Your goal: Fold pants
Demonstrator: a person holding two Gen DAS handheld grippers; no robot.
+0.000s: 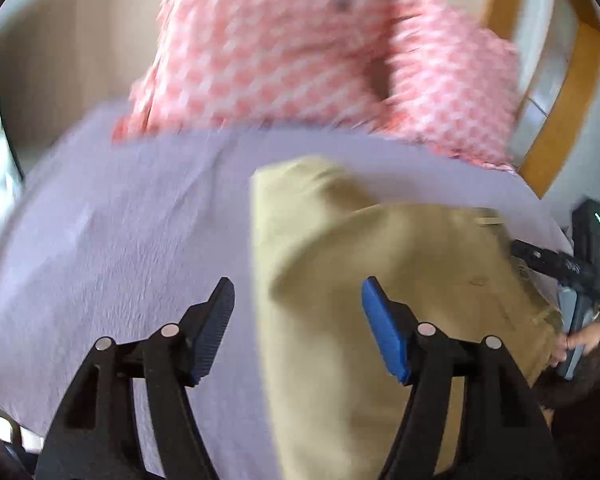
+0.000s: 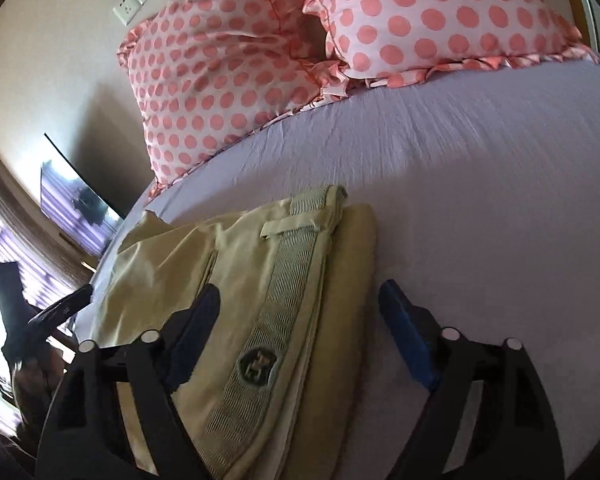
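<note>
Khaki pants [image 2: 260, 280] lying folded on the lavender bed sheet [image 2: 480, 200] — waistband showing.
Left tongs [image 1: 298, 320] and right tongs [image 2: 300, 328] are both hovering released over the pants, gripping nothing; polka-dot pillows [image 2: 440, 20] are resting beyond — well apart.

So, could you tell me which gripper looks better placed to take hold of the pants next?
Probably the right gripper: its open jaws straddle the waistband of the khaki pants. The left gripper, also open, sits at a blurred leg edge.
</note>
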